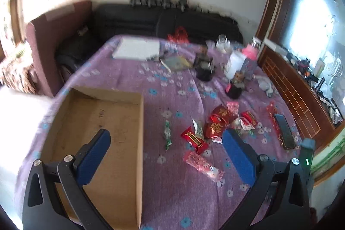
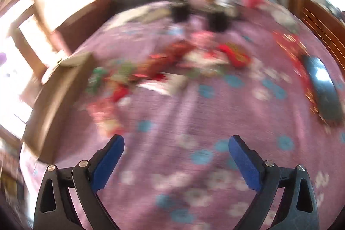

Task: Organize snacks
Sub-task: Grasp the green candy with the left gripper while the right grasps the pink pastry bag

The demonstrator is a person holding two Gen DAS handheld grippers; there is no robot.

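Observation:
An open cardboard box (image 1: 97, 135) lies empty on the purple floral tablecloth (image 1: 176, 186). To its right lie several snack packets: a green one (image 1: 167, 135), a red one (image 1: 194, 140), a pink one (image 1: 201, 163) and a heap of red packets (image 1: 224, 120). My left gripper (image 1: 166, 135) is open and empty, above the box's right wall and the packets. In the blurred right wrist view, my right gripper (image 2: 176, 141) is open and empty over bare cloth, with the snack pile (image 2: 172, 61) ahead and the box (image 2: 56, 96) at left.
A dark phone (image 1: 284, 130) lies right of the snacks and shows in the right wrist view (image 2: 323, 87). Dark jars (image 1: 235, 85), a white bottle (image 1: 234, 64), a pink item (image 1: 250, 51) and a white box (image 1: 138, 50) stand at the back. A wooden cabinet (image 1: 301, 96) borders the right.

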